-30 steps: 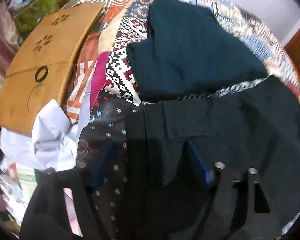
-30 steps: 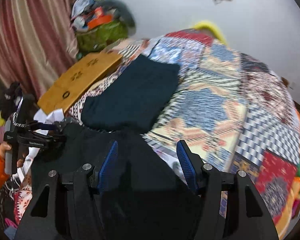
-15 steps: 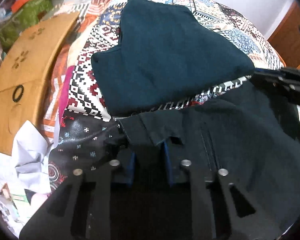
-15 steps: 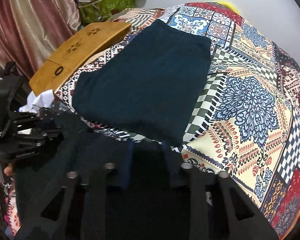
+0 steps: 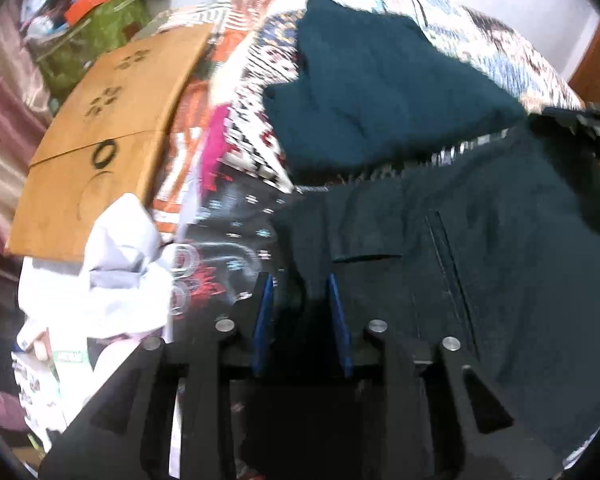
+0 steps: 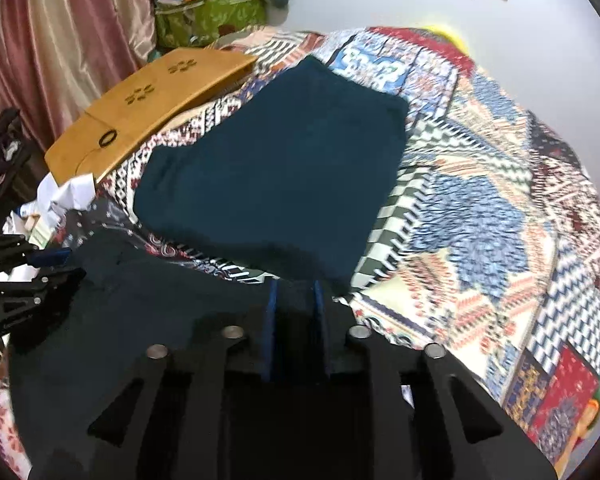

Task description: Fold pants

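Dark navy pants (image 5: pixel 480 264) lie on the patchwork bedspread at its near edge; they also show in the right wrist view (image 6: pixel 160 304). My left gripper (image 5: pixel 300 292) is shut on the left corner of the pants' top edge. My right gripper (image 6: pixel 294 300) is shut on the right corner of the same edge. Each gripper shows at the edge of the other's view. A folded teal garment (image 6: pixel 276 176) lies flat just beyond the pants, also in the left wrist view (image 5: pixel 376 96).
A wooden lap table (image 6: pixel 148 100) sits at the bed's left side, also in the left wrist view (image 5: pixel 100 136). White crumpled cloth (image 5: pixel 112 276) and papers lie beside it. A green bag with clutter (image 6: pixel 208 12) stands by pink curtains (image 6: pixel 60 40). The quilt (image 6: pixel 500 220) stretches right.
Both grippers closed from wide open onto the pants' top edge. Since then both views have shifted a little with the fabric held.
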Action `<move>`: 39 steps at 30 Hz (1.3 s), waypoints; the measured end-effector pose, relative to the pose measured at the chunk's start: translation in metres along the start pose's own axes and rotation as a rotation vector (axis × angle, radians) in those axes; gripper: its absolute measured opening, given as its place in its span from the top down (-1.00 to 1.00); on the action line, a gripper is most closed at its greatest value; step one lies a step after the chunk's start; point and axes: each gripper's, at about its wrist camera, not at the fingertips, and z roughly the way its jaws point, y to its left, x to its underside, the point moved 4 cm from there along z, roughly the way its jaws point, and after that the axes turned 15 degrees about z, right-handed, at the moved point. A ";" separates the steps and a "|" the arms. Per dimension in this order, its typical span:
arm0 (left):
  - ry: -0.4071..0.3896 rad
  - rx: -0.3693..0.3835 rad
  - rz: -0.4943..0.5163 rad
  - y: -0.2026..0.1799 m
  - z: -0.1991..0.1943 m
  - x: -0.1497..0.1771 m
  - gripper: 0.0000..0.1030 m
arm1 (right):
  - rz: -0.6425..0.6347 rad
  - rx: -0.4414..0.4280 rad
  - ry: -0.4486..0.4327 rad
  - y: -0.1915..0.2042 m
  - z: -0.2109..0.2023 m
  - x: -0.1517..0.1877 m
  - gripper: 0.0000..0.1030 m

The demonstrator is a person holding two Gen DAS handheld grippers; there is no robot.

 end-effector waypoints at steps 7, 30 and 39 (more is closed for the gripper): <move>-0.089 0.025 -0.102 0.014 -0.058 0.015 -0.39 | -0.040 -0.030 -0.113 0.002 -0.084 0.019 -0.04; 0.107 -0.087 -0.017 -0.039 -0.039 0.096 -0.57 | 0.083 -0.172 0.026 0.003 -0.113 0.168 -0.15; -0.163 0.008 0.075 -0.089 -0.114 -0.002 -0.64 | 0.264 -0.084 -0.096 -0.054 -0.144 0.155 -0.15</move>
